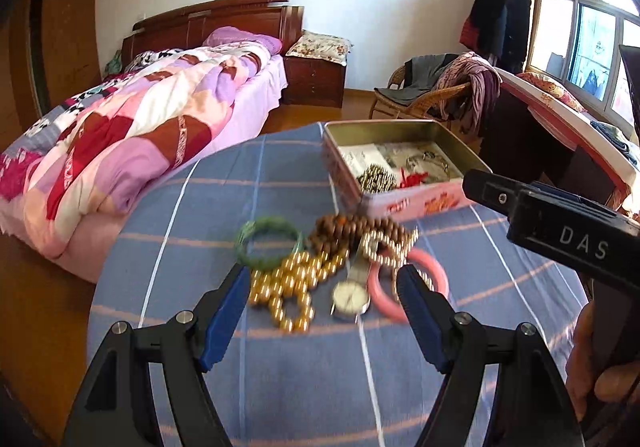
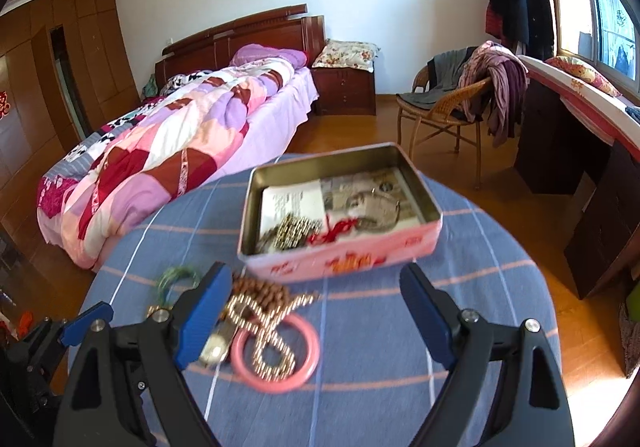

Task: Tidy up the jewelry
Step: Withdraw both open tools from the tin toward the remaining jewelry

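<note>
- Left wrist view: the left gripper (image 1: 322,279) hangs over the jewelry pile with its jaws spread wide and nothing between them; the right gripper (image 2: 316,287), seen from its own camera, is likewise spread wide and empty, facing the tin (image 2: 400,247).
- The loose jewelry lies heaped near the middle of the table (image 1: 280,387), on its blue striped cloth, just short of the tin's near wall: a green bangle (image 1: 267,242), gold beads (image 1: 292,287), brown beads (image 1: 348,233), a watch (image 1: 351,297), a pink bangle (image 1: 384,299) and a pale bead chain (image 1: 394,243).
- Biggest risk, I judge, is tangling: the chain lies across the pink bangle and the brown beads, so lifting one piece may drag others along and drop them on the way.
- The gold beads are round and glossy; a pinch on one bead could slip, and the strand may swing free.
- The bangles lie flat on soft cloth, so a finger may catch the fabric instead of the rim.
- The tin is light and open, and already holds beads and a red piece (image 2: 336,227) on paper; a knock against its near wall could slide it toward the far edge of the table.
- Both pictures are blurred over the pile, so exact overlaps are hard to tell.
</note>
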Demonstrator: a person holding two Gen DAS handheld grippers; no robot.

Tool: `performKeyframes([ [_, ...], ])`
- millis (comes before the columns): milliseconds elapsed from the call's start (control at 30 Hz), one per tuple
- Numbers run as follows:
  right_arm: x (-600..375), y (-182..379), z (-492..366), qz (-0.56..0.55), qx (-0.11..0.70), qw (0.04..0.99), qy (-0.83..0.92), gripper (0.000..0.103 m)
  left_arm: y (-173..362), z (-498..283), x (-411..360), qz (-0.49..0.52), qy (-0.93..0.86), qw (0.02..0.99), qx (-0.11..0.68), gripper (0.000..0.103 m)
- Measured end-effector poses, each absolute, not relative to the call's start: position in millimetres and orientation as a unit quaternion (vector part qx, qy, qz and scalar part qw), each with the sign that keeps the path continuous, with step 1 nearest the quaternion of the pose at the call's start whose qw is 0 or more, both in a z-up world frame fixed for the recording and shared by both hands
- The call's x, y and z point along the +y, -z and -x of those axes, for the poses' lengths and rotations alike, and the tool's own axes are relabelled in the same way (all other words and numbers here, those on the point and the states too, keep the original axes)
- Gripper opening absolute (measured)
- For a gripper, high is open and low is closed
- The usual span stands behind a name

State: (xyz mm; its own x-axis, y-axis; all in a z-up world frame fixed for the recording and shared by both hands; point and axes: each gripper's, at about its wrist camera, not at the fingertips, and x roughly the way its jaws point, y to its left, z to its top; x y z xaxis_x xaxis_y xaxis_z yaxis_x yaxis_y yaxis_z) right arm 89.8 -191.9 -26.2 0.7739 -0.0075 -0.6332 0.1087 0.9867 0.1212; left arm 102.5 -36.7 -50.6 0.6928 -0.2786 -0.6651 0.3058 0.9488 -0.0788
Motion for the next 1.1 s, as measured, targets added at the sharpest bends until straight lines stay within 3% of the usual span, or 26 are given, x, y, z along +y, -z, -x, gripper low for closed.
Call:
performKeyframes([
  [800, -156, 45, -35, -0.045, 0.356, 0.933, 0.03, 0.084, 63, -52, 0, -0.012, 0.133, 0.926, 0.353, 0.075],
  [867, -155, 46, -34, -0.043, 0.355, 0.933, 0.031, 0.078, 66, -52, 2, -0.015, 0.128, 0.926, 0.356, 0.075],
  [933, -157, 49, -33, -0.045, 0.357, 0.932, 0.033, 0.064, 69, -53, 4, -0.024, 0.113, 0.926, 0.36, 0.075],
  [1100, -175, 65, -30, -0.078, 0.379, 0.921, 0.039, 0.059, 72, -58, 5, -0.038, 0.088, 0.926, 0.366, 0.075],
])
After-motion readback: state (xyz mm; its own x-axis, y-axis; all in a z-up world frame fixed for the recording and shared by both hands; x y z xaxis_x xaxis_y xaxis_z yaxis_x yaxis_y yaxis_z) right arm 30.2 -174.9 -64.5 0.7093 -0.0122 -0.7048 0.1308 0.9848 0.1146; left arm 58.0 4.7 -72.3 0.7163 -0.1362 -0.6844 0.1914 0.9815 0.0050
